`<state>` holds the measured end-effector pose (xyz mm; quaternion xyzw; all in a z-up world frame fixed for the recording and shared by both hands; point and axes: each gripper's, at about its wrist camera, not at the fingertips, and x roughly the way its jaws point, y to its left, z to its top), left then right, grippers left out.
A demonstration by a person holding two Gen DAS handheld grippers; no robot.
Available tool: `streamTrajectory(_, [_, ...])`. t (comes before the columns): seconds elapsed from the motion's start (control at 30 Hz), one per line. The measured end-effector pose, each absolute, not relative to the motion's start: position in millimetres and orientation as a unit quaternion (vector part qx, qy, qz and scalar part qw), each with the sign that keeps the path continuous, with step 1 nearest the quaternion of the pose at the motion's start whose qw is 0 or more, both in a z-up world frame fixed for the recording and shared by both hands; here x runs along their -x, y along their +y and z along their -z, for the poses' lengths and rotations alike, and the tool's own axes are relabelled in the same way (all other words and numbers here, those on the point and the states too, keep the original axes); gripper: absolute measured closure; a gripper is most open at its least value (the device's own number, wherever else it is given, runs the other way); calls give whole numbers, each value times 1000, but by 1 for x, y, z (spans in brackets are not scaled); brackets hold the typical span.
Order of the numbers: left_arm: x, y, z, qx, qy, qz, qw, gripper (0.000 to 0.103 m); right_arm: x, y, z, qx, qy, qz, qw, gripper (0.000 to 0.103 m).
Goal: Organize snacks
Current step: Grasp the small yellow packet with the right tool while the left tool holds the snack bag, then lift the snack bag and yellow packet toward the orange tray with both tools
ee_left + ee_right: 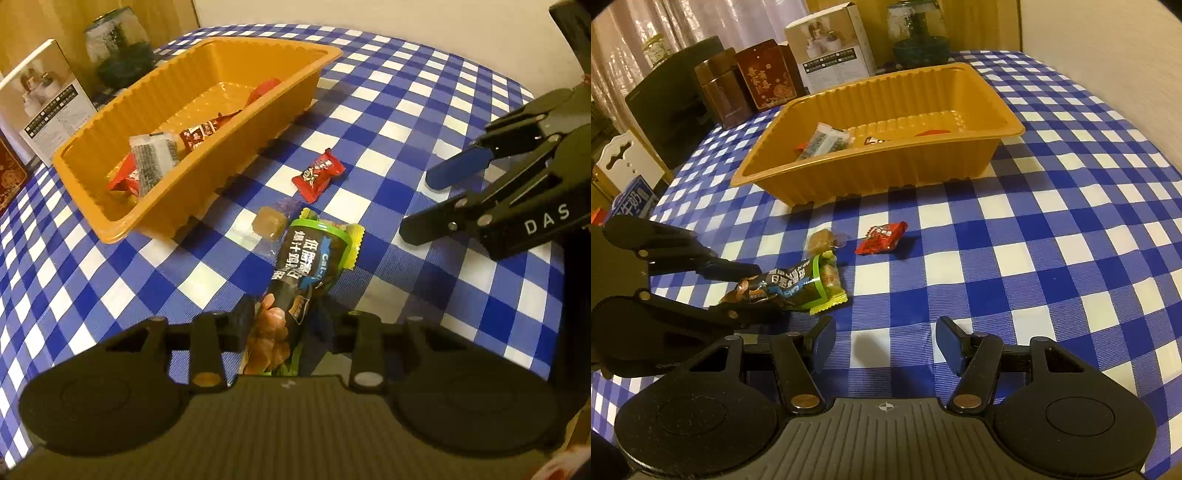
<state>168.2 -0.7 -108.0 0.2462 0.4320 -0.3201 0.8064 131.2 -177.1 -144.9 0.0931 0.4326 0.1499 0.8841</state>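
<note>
My left gripper [284, 321] is shut on the near end of a black-and-green snack packet [310, 254], whose far end rests on the blue-checked tablecloth. From the right wrist view, the same gripper [764, 291] pinches the packet [801, 284] from the left. A brown candy in clear wrap [271, 222] lies just beyond the packet. Farther on is a red wrapped candy [318, 174]. The orange tray [184, 206] holds several wrapped snacks. My right gripper [884, 343] hovers open over bare cloth to the right of the packet, with nothing between its fingers.
Behind the tray [886, 166] stand a white box [834, 44], a glass jar [919, 33] and dark red tins [764, 74]. A black object [676, 96] sits at the table's far left edge. Checked cloth [1034, 258] stretches to the right.
</note>
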Motion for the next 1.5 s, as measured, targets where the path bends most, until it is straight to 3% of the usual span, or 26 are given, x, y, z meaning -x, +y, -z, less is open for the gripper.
streamTrajectory(0.23, [-159, 22, 95, -176, 438, 271, 839, 76, -138, -166, 143, -84, 420, -173, 887, 43])
streamTrajectory(0.53, [-156, 52, 92, -92, 465, 151, 867, 76, -156, -131, 149, -59, 405, -192, 892, 44])
streamTrajectory(0.63, [-156, 48, 97, -93, 473, 149, 864, 75, -160, -119, 154, -46, 402, -186, 895, 60])
streamTrajectory(0.9, [-153, 43, 101, -100, 458, 150, 870, 70, -158, -99, 160, 12, 379, -175, 909, 66])
streamTrajectory(0.97, [-153, 42, 102, -109, 453, 153, 872, 69, -158, -99, 161, 23, 375, -174, 910, 80])
streamTrajectory(1.5, [-149, 46, 94, -54, 468, 140, 871, 77, -140, -130, 149, -6, 380, -161, 911, 81])
